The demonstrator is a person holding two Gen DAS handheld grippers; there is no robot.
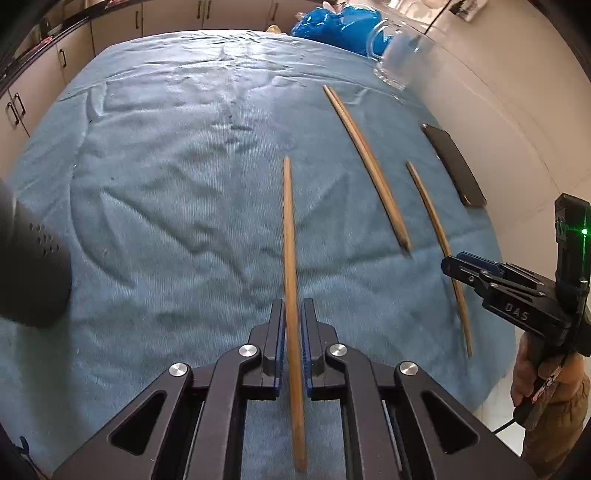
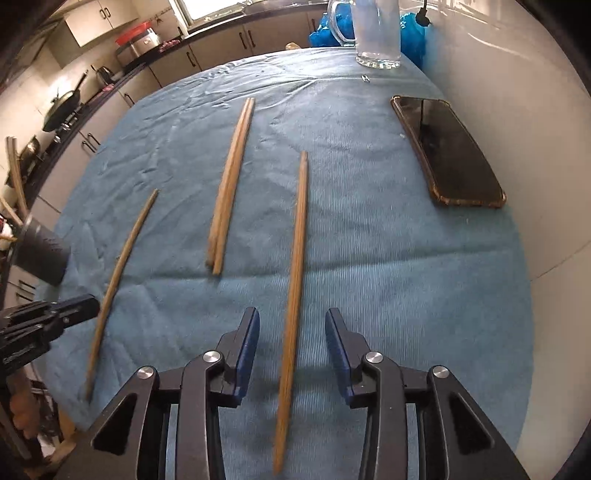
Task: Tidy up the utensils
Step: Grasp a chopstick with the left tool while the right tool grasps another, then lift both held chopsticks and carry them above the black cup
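**Thin wooden chopsticks on a soft blue cloth**

We are working with four wooden chopsticks spread over the table. In the left wrist view, our left tongs straddle one chopstick that runs up the centre of the frame; the pads sit narrow and very close to the wood on both sides, though we cannot tell whether they actually press it. In the right wrist view, our right tongs stand wide apart around a second chopstick in the lower centre, with clear gaps on each side. A pair of chopsticks lies side by side, touching, at upper centre of that view.

We judge these sticks to be very light and stiff, round-edged and smooth, so they may roll or swivel if pinched off centre. Taking hold near the middle of the length, or slightly toward the thicker end, should keep each one from tipping. Lying flat, they leave little room beneath for the pads.

The blue cloth covering the table is ribbed and wrinkled; it probably gives under pressure and could bunch up if the pads scrape it. A phone lies at right, a glass mug stands at the top, and a dark cup sits at the left edge. Kitchen cabinets run along the back, with a pale wall on the right.
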